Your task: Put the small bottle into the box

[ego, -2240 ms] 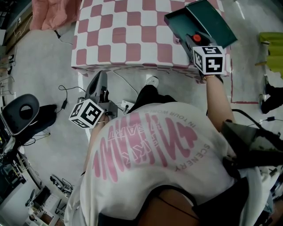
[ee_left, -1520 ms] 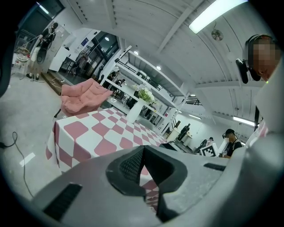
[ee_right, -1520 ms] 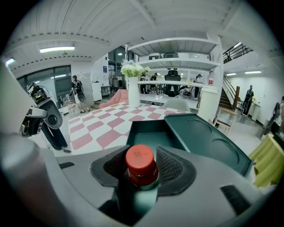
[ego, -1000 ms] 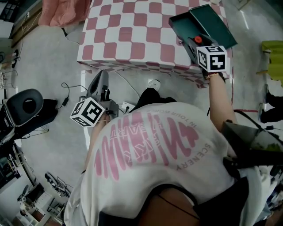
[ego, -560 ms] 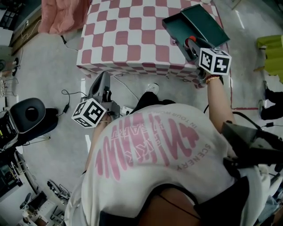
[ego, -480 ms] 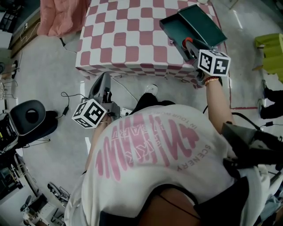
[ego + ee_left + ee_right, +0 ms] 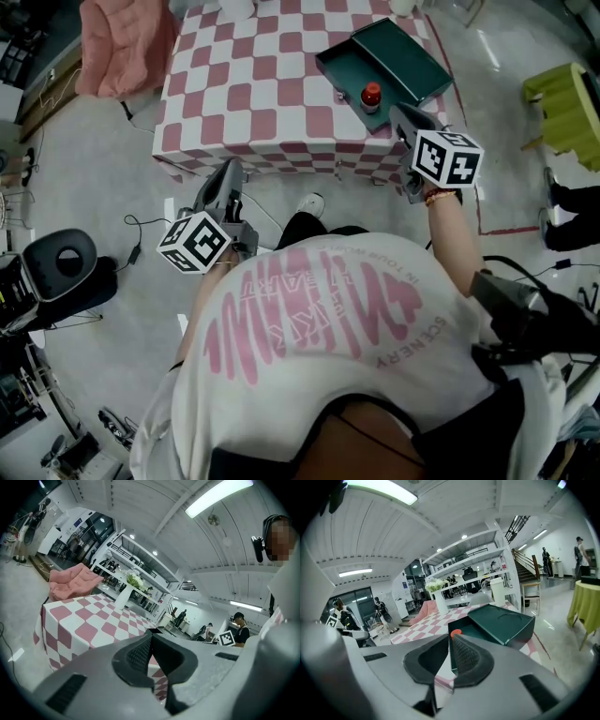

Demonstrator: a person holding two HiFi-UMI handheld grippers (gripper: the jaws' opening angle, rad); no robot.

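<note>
The small bottle (image 7: 371, 96), red-capped, stands inside the dark green box (image 7: 336, 71), whose lid (image 7: 403, 54) lies open behind it on the checkered table (image 7: 244, 94). My right gripper (image 7: 399, 112) hovers just short of the box, at the table's near edge. Its jaws are closing, tips nearly together, with nothing between them. In the right gripper view the box (image 7: 501, 623) and the bottle's cap (image 7: 455, 632) lie beyond the right gripper (image 7: 450, 638). My left gripper (image 7: 232, 171) hangs below the table edge; in the left gripper view the left gripper (image 7: 151, 635) is shut and empty.
A pink cloth (image 7: 117, 42) lies on the floor left of the table. A yellow-green table (image 7: 562, 103) stands at the right, and a black chair (image 7: 56, 262) at the left. Cables run across the floor. A white vase (image 7: 123, 597) stands on the table's far side.
My right gripper has drawn back from the box toward the person, leaving the bottle standing inside. The left gripper has stayed low beside the table.
</note>
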